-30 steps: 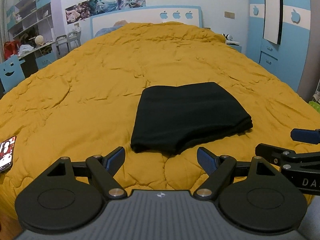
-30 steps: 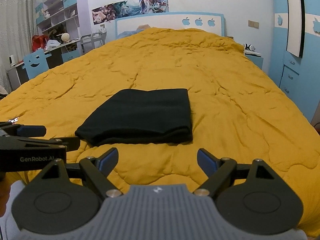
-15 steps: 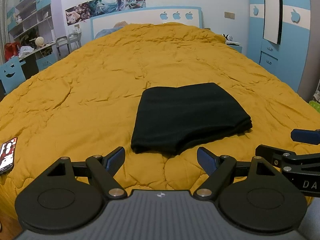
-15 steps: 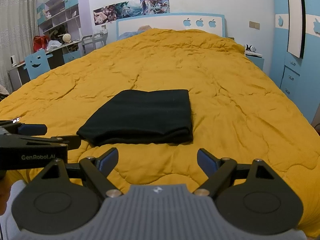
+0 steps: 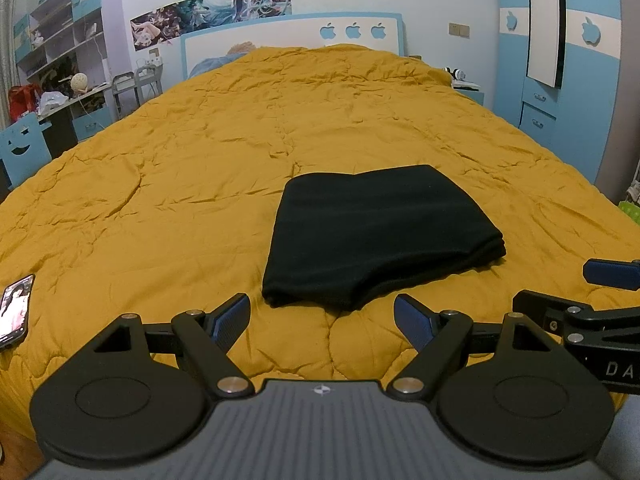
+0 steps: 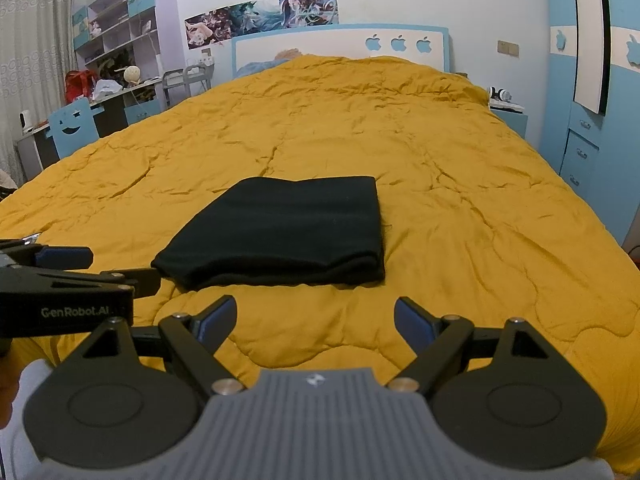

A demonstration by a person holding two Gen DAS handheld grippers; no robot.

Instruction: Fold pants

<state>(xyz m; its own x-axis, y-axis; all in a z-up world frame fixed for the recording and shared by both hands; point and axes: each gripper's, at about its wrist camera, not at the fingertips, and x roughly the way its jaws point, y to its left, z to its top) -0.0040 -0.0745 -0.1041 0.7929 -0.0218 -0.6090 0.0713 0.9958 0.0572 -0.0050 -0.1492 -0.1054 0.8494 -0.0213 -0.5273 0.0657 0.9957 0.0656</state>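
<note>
Bedroom with blue-and-white furniture; the bed [image 5: 200,184] under a mustard quilt fills both views. Black pants [image 5: 376,240] lie on the quilt as a compact layered rectangle, directly ahead of both tools and clear of them. Left tool [image 5: 322,316] stands wide, empty, short of the pants' near edge. Right tool [image 6: 314,318] likewise wide and empty. A phone [image 5: 16,306] lies far left of the left tool. Judgement: folding appears complete; next move calls only for withdrawal, or a light squaring of edges.
</note>
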